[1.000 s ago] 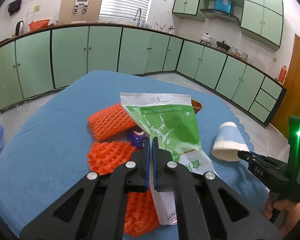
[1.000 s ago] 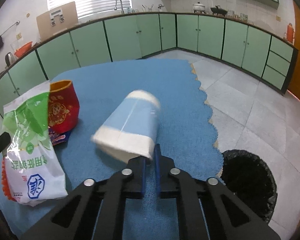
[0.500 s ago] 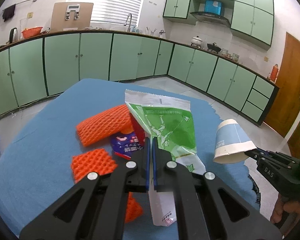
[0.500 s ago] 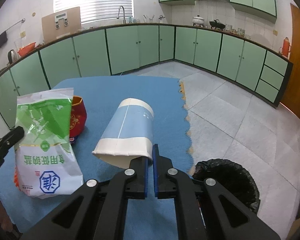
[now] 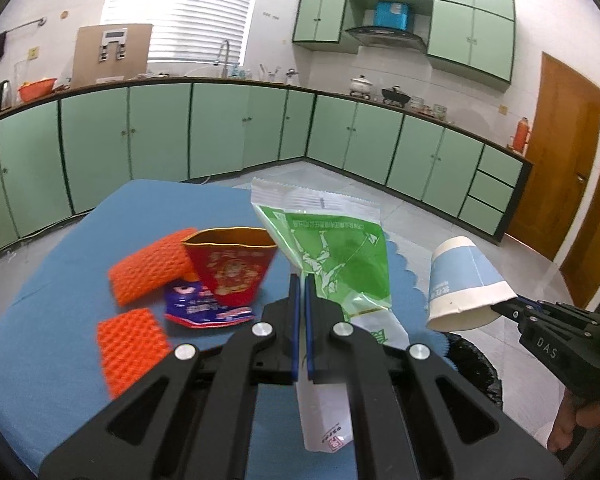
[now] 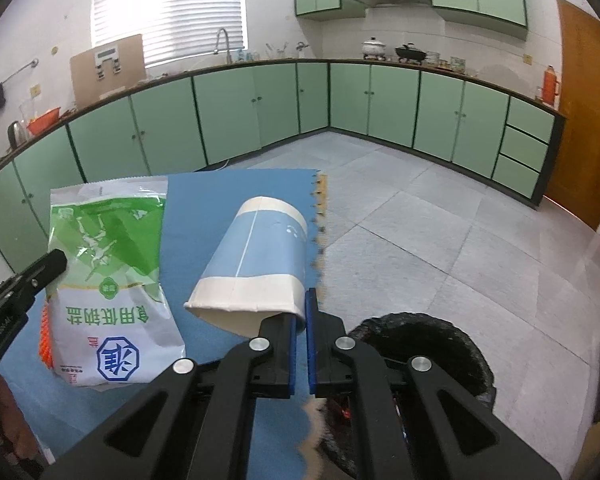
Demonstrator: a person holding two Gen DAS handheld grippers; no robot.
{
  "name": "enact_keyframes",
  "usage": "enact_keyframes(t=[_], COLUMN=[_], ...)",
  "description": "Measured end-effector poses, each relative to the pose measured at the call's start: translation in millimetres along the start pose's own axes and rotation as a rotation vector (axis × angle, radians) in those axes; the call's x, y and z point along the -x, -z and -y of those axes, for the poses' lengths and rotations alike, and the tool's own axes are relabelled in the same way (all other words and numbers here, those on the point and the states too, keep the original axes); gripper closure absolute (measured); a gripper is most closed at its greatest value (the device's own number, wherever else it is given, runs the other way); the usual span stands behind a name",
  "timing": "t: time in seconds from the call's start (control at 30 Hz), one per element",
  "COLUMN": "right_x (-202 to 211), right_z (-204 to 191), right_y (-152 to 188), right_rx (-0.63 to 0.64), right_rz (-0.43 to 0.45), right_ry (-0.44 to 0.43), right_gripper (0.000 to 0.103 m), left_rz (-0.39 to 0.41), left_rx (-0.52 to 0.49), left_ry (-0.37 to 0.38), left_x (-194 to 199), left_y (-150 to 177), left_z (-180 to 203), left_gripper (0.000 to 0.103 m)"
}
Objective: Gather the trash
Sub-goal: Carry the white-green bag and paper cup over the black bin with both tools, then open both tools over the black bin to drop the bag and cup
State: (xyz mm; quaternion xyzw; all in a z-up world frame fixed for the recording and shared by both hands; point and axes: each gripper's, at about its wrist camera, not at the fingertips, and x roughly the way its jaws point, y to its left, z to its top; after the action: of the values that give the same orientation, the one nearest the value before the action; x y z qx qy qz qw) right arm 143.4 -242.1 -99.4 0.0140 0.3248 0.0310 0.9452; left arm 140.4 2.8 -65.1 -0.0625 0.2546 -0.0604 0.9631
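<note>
Both grippers are matte black with angular, cut-out linkage arms, round silver screws at the joints and thin blue pads lining the fingers (image 5: 295, 296). The right gripper (image 5: 500, 307) bears white "DAS" lettering on its side.

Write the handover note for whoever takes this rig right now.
Left gripper: shut on the green-and-white bag, lifted off the table.
Right gripper: shut on the rim of the blue paper cup, held above the table's edge.
Black-lined bin: on the floor beside the blue table, below the right gripper.
Nothing dropped yet.
Left on the table: red cup, purple wrapper, two orange foam nets.
</note>
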Motion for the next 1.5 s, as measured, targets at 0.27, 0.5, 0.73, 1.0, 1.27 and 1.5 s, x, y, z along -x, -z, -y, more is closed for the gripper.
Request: enact_keyframes(t=[0.27, 0.5, 0.73, 1.0, 1.27, 1.5], right_x=[13.7, 17.1, 9.6, -10.6, -37.6, -40.9], right_z=[48.5, 99.8, 150.5, 196.2, 220.8, 226.3], right_y=[7.7, 20.4, 39.6, 64.3, 77.3, 82.5], right_rx=[-0.059, -0.121, -0.185, -0.244, -0.274, -0.285], right_rz=[0.007, -0.001, -0.041, -0.110, -0.184, -0.195], right_ry=[0.061, 0.141, 0.226, 0.278, 0.268, 0.255], right_gripper=[0.099, 0.099, 0.099, 0.099, 0.085, 0.066], left_rz=[-0.010, -0.034, -0.083, -0.163, -0.265, -0.276], left_rx=[-0.045, -0.091, -0.139, -0.216, -0.230, -0.223], left_ry=[0.073, 0.143, 0.224, 0.278, 0.273, 0.288], left_x=[-12.9, -33.3, -61.1, -105.0, -142.3, -144.5], left_y=[3.4, 11.1, 28.8, 54.4, 66.1, 67.1], left_z=[48.3, 97.7, 147.9, 199.1, 207.3, 211.9], left_gripper=[0.102, 0.102, 0.102, 0.102, 0.094, 0.067])
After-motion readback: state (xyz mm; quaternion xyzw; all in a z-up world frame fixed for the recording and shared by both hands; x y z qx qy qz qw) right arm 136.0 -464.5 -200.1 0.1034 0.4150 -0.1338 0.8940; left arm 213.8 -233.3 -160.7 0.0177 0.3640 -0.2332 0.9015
